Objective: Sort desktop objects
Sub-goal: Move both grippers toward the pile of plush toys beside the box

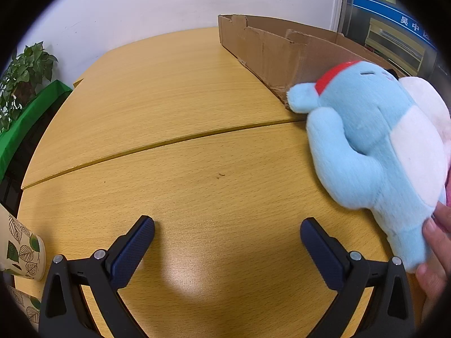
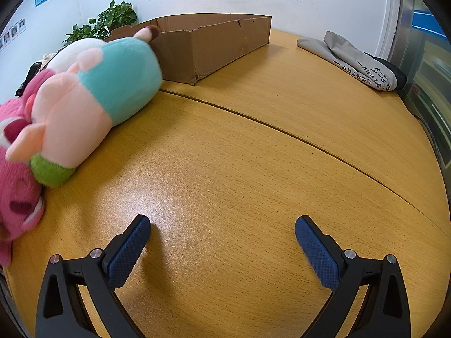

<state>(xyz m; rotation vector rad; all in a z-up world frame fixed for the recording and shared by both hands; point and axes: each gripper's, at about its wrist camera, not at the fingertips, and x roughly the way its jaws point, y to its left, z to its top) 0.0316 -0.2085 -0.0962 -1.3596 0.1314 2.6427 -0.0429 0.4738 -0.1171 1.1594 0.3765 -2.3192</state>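
In the left wrist view a light-blue plush toy (image 1: 375, 152) with a red band lies at the right of the wooden table (image 1: 183, 146), touched by a bare hand (image 1: 437, 250). My left gripper (image 1: 227, 225) is open and empty, left of the toy. In the right wrist view a pink-and-teal plush pig (image 2: 93, 104) and a magenta plush (image 2: 17, 197) lie at the left. My right gripper (image 2: 222, 225) is open and empty over bare table (image 2: 253, 155), right of them. An open cardboard box (image 1: 270, 53) stands behind the toys; it also shows in the right wrist view (image 2: 208, 48).
Leaf-patterned paper cups (image 1: 22, 250) stand at the left edge in the left wrist view. A folded grey cloth bag (image 2: 358, 62) lies at the far right of the table. Potted plants (image 2: 112, 19) stand by the white wall.
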